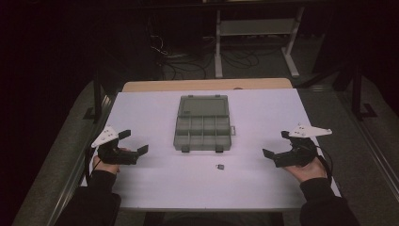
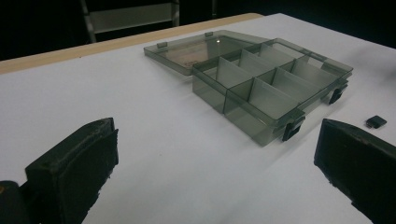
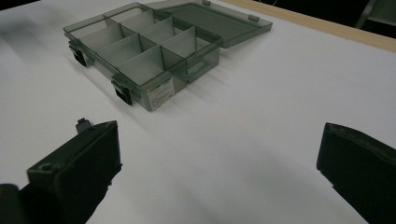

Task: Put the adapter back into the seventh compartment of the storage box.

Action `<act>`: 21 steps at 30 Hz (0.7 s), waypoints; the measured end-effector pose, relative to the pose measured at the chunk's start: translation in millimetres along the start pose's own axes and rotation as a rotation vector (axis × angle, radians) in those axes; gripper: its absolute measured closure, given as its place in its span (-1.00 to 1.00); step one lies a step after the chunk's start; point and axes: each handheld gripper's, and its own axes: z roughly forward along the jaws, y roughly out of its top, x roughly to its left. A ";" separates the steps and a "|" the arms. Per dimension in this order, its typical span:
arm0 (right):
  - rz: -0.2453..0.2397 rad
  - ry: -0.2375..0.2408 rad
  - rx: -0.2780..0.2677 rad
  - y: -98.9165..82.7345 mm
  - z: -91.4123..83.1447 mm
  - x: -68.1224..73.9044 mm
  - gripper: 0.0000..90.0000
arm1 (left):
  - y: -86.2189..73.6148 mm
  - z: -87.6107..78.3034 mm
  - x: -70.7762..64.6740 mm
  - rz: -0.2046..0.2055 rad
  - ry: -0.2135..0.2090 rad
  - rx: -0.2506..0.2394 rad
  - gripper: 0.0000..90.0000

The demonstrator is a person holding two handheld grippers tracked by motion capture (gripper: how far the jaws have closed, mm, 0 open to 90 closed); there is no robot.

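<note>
Dim table [image 1: 155, 188], small unidentifiable part [image 1: 219, 166]

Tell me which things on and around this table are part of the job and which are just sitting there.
Part of the job:
- compartment box, lid open flat, compartments look empty
- small black part on the white table in front of the box
- left hand-held gripper, open
- right hand-held gripper, open

Just lying about:
- white rack beyond the table
- cables on the floor
</note>
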 end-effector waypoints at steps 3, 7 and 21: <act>-0.001 0.001 0.001 -0.1 0.0 0.2 -1.00 | -0.1 0.1 -0.2 -0.001 -0.002 0.002 -1.00; -0.002 0.003 0.003 0.0 0.5 0.1 -1.00 | -0.3 0.7 -0.4 -0.001 -0.003 0.005 -1.00; -0.012 0.012 0.012 1.4 2.4 2.8 -1.00 | -0.2 1.0 -0.6 0.002 -0.005 0.009 -1.00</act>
